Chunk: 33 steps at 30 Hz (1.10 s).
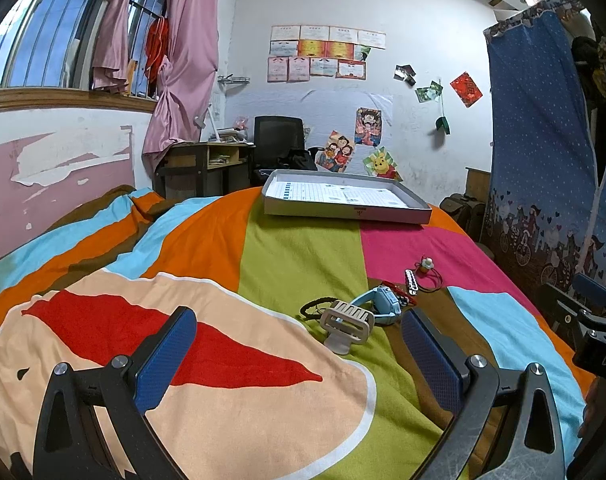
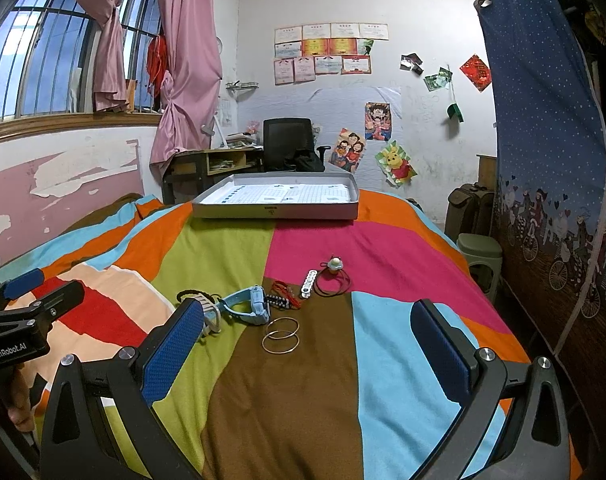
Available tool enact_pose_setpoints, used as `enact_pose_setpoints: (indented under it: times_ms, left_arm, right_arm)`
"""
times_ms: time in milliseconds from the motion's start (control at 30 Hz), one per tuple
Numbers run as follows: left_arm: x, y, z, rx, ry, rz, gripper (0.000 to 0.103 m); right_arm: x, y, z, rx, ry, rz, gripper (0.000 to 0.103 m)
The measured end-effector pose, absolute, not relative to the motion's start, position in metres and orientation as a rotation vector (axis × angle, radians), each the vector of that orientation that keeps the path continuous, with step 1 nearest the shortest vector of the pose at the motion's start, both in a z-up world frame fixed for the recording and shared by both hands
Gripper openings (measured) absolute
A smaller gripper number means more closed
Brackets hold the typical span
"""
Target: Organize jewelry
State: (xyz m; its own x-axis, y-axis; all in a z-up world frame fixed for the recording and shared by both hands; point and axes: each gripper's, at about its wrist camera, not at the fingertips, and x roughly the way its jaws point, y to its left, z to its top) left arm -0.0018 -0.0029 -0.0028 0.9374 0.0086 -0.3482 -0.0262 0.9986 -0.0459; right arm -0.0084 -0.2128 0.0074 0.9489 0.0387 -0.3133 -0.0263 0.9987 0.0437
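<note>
Jewelry lies in a loose cluster on a striped bedspread. A beige hair claw [image 1: 346,326], a blue watch [image 1: 379,305], a black braided band [image 1: 317,304], a white clip [image 1: 411,281] and a hair tie with a charm [image 1: 426,267] show in the left wrist view. The right wrist view adds two thin bangles [image 2: 281,335], the watch [image 2: 249,306], a red-and-black bracelet [image 2: 283,298], the white clip [image 2: 307,283] and the charm hair tie [image 2: 334,266]. My left gripper [image 1: 299,340] is open just short of the claw. My right gripper [image 2: 307,340] is open near the bangles. A grey shallow box [image 2: 275,212] lies beyond.
The grey box [image 1: 343,214] sits at the bed's far end. A desk and black chair [image 2: 289,144] stand behind it. A blue fabric wardrobe [image 2: 551,160] and a green stool [image 2: 479,252] flank the bed's right side. A wall runs along the left.
</note>
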Motion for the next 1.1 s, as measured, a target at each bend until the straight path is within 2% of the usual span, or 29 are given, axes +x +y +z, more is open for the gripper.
enact_pose_setpoints:
  times_ms: [1100]
  left_arm:
    - [-0.0023,-0.0006,0.0001,-0.046,0.354,0.017,0.103]
  right_arm:
    - [-0.0085,-0.2136,0.0071,0.04,0.318,0.032,0.102]
